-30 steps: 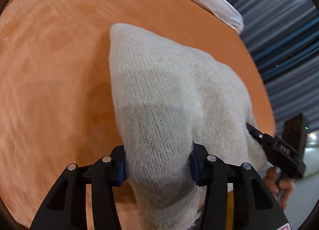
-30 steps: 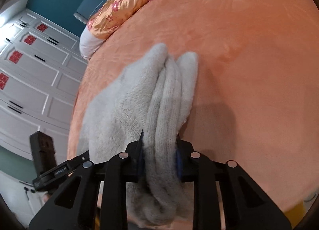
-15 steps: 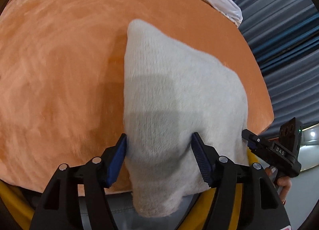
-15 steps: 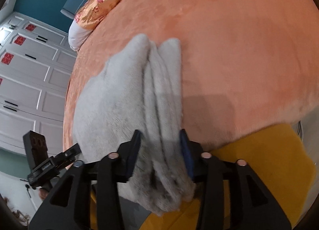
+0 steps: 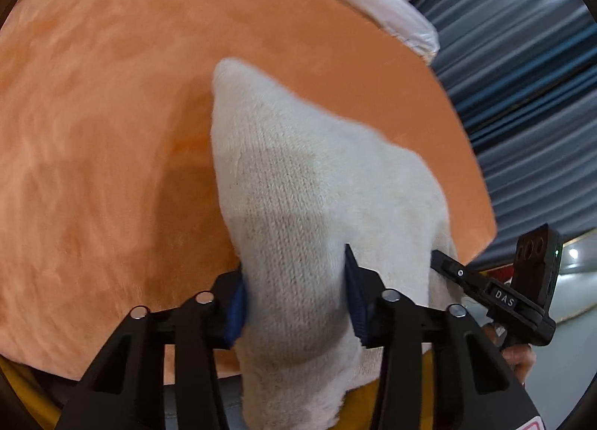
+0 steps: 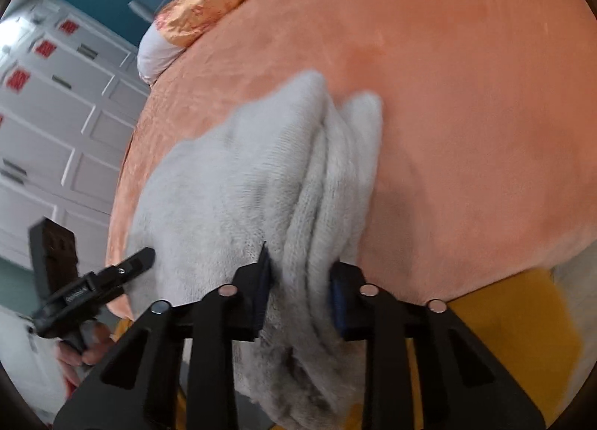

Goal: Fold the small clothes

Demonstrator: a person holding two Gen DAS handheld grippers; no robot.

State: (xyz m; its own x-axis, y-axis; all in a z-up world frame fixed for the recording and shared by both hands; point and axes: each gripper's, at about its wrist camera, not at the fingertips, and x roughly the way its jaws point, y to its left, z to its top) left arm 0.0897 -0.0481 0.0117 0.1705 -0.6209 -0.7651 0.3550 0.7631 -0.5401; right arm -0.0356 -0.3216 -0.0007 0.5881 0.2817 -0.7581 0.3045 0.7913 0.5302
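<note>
A: Both grippers have just been closing. The left gripper (image 5: pixel 294 292) now pinches the knit (image 5: pixel 309 184) at one near corner, the right gripper (image 6: pixel 298 281) its bunched layers at the other; the rest trails ahead onto the bed (image 5: pixel 93 131).

B: Risk?

A: The right bite is thick and uneven. An inner layer could slip out, spoiling the fold.

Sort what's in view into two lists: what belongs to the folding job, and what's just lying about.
Part of the job:
- cream knit garment, folded, on the orange blanket
- left gripper, closed on one end
- right gripper, closed on the layered edge

Just lying about:
- floral orange pillow
- white pillow
- white wardrobe doors
</note>
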